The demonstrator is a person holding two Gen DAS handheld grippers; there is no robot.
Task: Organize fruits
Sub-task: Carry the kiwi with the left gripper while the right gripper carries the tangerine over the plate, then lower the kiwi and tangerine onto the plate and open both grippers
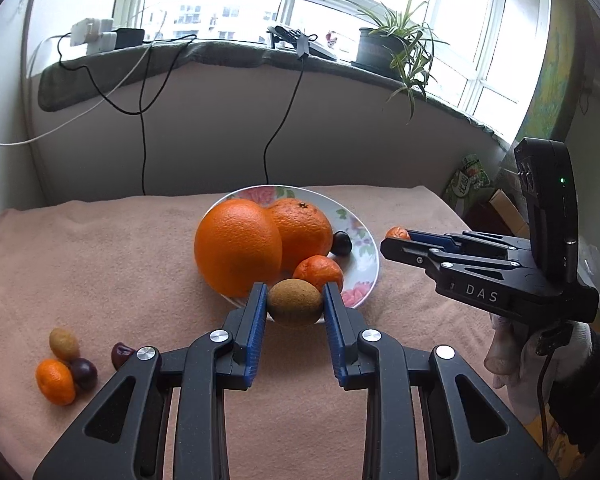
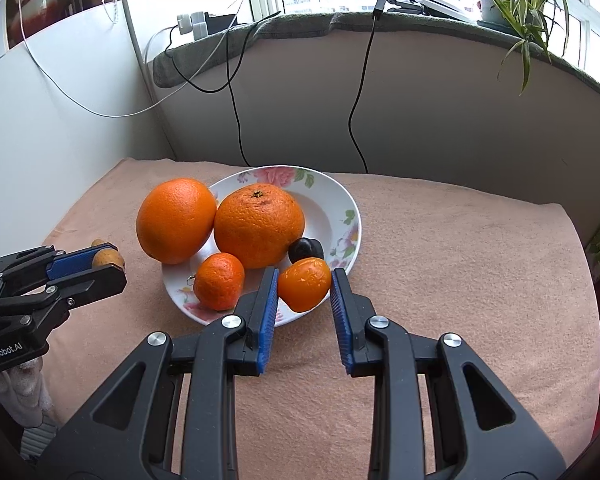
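A floral white plate [image 1: 362, 264] [image 2: 332, 204] on the pink cloth holds two large oranges [image 1: 238, 246] [image 2: 259, 225], a small mandarin [image 1: 319, 273] [image 2: 219, 281] and a dark plum [image 1: 342, 243] [image 2: 305, 249]. My left gripper [image 1: 295, 298] is shut on a brown kiwi [image 1: 295, 302] at the plate's near edge; it shows in the right wrist view [image 2: 108, 259]. My right gripper [image 2: 304, 284] is shut on a small mandarin [image 2: 304, 289] over the plate's near rim; it shows in the left wrist view [image 1: 398, 234].
On the cloth at the left lie another kiwi [image 1: 64, 344], a mandarin [image 1: 55, 382] and two dark plums [image 1: 84, 372]. A windowsill with cables, chargers and a potted plant [image 1: 396, 48] runs behind. Boxes [image 1: 472, 178] stand at the right.
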